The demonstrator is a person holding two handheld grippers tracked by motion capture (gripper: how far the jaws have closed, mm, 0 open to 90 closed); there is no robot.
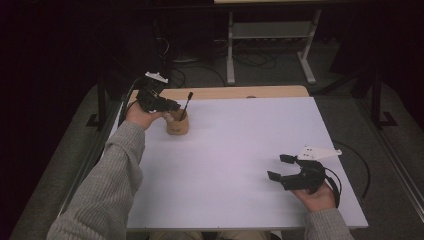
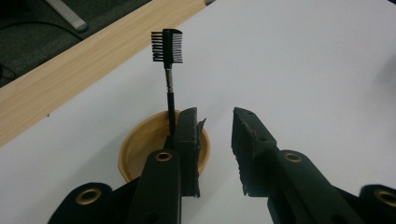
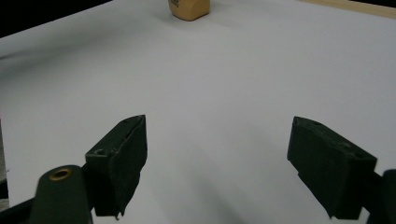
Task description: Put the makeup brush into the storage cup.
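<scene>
1. Left tongs (image 1: 167, 106): at the far left of the table (image 1: 240, 150), held over a tan cup (image 1: 177, 125). Jaws apart by a narrow gap, gripping nothing. In the left gripper view the tongs (image 2: 215, 122) sit above the cup's near rim, one jaw just beside the brush handle.

2. Cup (image 2: 140, 149): small, round, tan, upright on the white table top, near the wooden strip (image 2: 70, 79) along the far edge.

3. Brush (image 2: 169, 70): a thin black comb-and-brush tool standing in the cup, head up, leaning slightly. In the high view the brush (image 1: 187, 102) rises above the rim.

4. Right tongs (image 1: 280, 167): near the right front of the table, well apart from the cup. Jaws wide apart, empty; the right gripper view shows bare table between them, with the cup (image 3: 189, 9) far off.

Step, as judged: the left tongs stand at the cup, either just before or just after a grip on the brush. If picking, the next move calls for centring the handle between the jaws, closing, then lifting straight up so the cup does not tip.
</scene>
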